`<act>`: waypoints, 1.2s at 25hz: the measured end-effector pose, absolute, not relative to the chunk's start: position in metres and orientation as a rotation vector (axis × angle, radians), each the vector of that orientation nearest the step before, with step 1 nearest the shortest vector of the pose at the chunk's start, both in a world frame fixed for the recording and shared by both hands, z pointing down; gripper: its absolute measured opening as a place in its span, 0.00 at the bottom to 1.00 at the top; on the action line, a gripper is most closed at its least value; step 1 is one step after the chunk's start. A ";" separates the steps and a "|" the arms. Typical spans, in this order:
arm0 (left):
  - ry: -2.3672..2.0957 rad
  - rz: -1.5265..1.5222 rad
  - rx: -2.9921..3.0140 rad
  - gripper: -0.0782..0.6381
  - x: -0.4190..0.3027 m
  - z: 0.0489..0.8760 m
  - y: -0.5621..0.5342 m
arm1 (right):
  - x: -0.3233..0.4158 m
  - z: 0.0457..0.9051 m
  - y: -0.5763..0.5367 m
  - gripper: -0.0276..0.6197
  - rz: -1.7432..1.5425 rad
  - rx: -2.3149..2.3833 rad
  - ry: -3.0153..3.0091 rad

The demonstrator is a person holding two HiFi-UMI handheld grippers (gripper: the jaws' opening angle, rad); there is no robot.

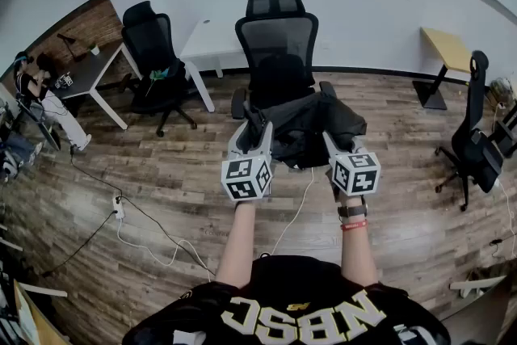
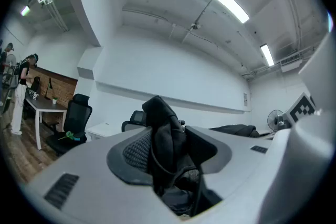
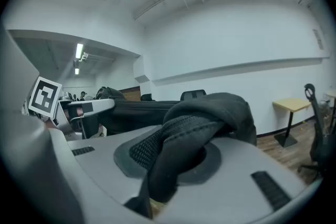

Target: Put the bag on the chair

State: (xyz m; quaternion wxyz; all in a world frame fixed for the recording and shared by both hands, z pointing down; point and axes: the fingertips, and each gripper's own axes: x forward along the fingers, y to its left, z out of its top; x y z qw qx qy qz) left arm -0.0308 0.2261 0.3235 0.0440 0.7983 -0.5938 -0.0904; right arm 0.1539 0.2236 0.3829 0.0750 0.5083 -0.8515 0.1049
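Black bag [image 1: 315, 125] hung over chair [image 1: 276, 36], frame centre | left gripper [image 1: 256, 124] and right gripper [image 1: 334, 145] clamped on it | not yet released.

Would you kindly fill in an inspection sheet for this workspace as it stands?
Surface: wooden floor.
Job's things: black bag held over the black chair's seat; contact cannot be told.
Clutter: green item on the second chair.
Grippers: left gripper and right gripper each shut on the bag.
Cables: power strip and white cable on the floor, left.
Surroundings: white desk, person beside it, yellow table.
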 end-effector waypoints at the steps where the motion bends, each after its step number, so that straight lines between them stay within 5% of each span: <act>1: -1.819 -0.271 2.443 0.39 -0.029 0.322 0.227 | 0.156 0.381 0.224 0.18 0.316 1.526 -2.565; 16: -1.844 -0.160 2.396 0.39 -0.023 0.357 0.224 | 0.157 0.416 0.224 0.18 0.492 1.559 -2.580; 30: -1.735 -0.203 2.364 0.40 -0.055 0.377 0.034 | 0.133 0.426 0.050 0.18 0.595 1.679 -2.495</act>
